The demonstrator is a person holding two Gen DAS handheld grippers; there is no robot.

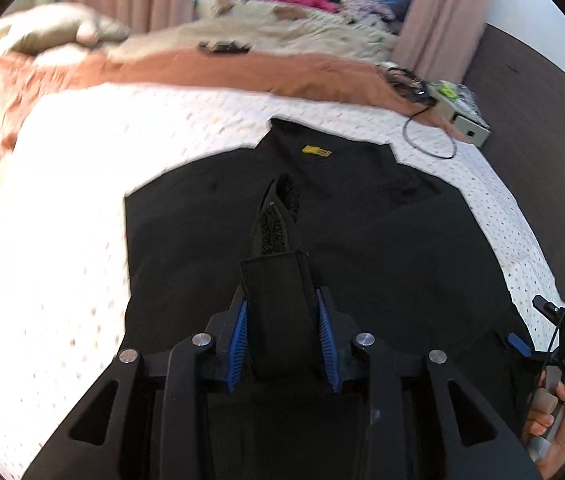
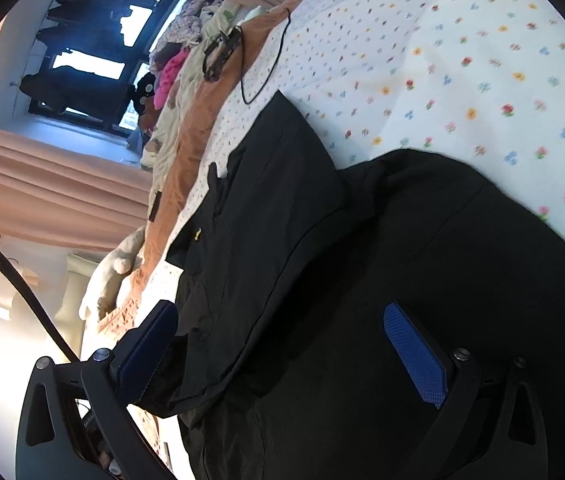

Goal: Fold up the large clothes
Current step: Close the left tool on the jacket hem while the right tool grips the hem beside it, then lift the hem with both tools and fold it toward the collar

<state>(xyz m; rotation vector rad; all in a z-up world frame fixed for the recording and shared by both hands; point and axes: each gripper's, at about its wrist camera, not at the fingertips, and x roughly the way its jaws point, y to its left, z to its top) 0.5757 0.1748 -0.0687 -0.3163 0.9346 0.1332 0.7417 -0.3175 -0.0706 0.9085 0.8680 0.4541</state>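
A large black jacket [image 1: 362, 240] lies spread on a bed with a white flowered sheet [image 1: 62, 220], its collar with a yellow label [image 1: 316, 151] pointing away. My left gripper [image 1: 281, 296] is shut on a black sleeve cuff [image 1: 278, 312], and the cuff's rough fastening tab [image 1: 274, 220] sticks out beyond the blue pads [image 1: 239, 340]. In the right wrist view the same jacket [image 2: 362, 280] fills the lower half. My right gripper [image 2: 282, 308] stands open wide over it, the cloth lying between the fingers [image 2: 414, 356] untouched. A hand [image 1: 554, 412] holds that right gripper at the jacket's right edge.
An orange blanket [image 1: 242, 68] and beige bedding [image 1: 282, 32] lie across the far side of the bed, with a pale plush toy [image 1: 62, 32] at the left. A black cable [image 1: 430, 136] and a small box [image 1: 466, 120] sit at the far right. Pink curtains [image 2: 42, 188] frame a window.
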